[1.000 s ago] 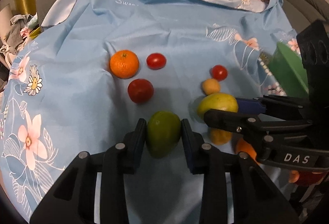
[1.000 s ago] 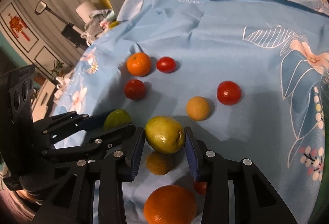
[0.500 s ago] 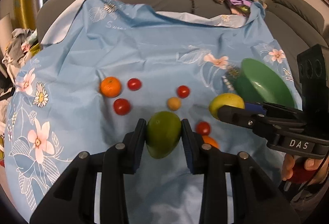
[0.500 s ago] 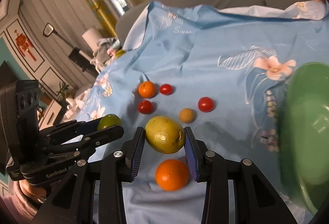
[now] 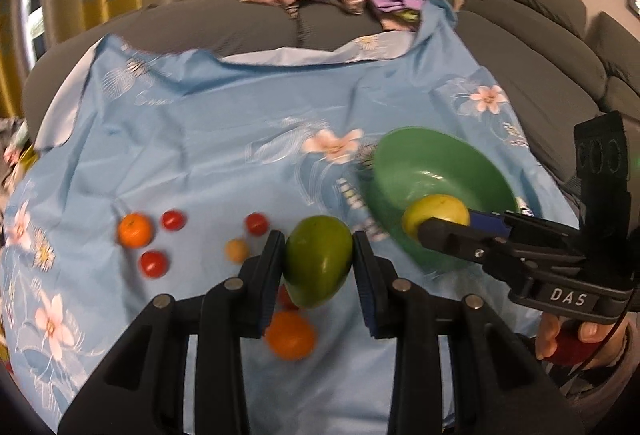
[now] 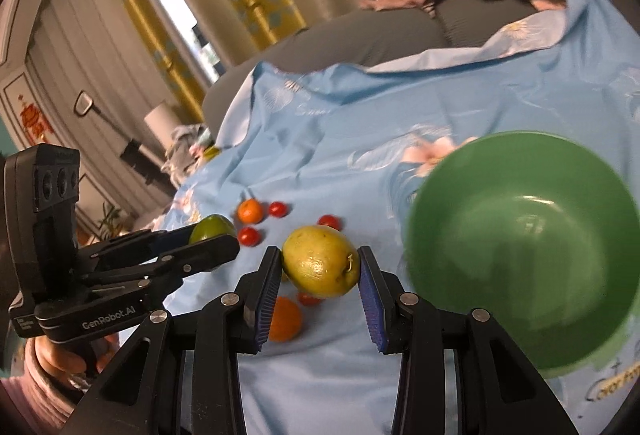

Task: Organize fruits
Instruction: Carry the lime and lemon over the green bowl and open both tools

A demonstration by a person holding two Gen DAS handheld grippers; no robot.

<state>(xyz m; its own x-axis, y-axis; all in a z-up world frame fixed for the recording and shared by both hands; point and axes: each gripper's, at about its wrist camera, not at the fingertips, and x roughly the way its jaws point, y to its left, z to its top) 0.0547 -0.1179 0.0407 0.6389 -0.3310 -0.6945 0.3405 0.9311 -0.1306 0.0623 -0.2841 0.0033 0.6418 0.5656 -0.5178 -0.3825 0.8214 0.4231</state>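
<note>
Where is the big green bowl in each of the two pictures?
Left wrist view: the round green plastic bowl sits right of centre, behind the yellow-green fruit.
Right wrist view: the bowl fills the right side, beside that fruit.
Shared landmark: the small orange tangerine near three red tomatoes on the blue flowered cloth.

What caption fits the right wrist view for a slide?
Right gripper holds a yellow fruit beside the green bowl, while the left gripper holds a green fruit.

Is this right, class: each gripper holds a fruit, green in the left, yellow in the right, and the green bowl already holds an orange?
Not quite. The right wrist view shows the green bowl empty. The left gripper does hold the green fruit, the right gripper the yellow fruit.
</note>
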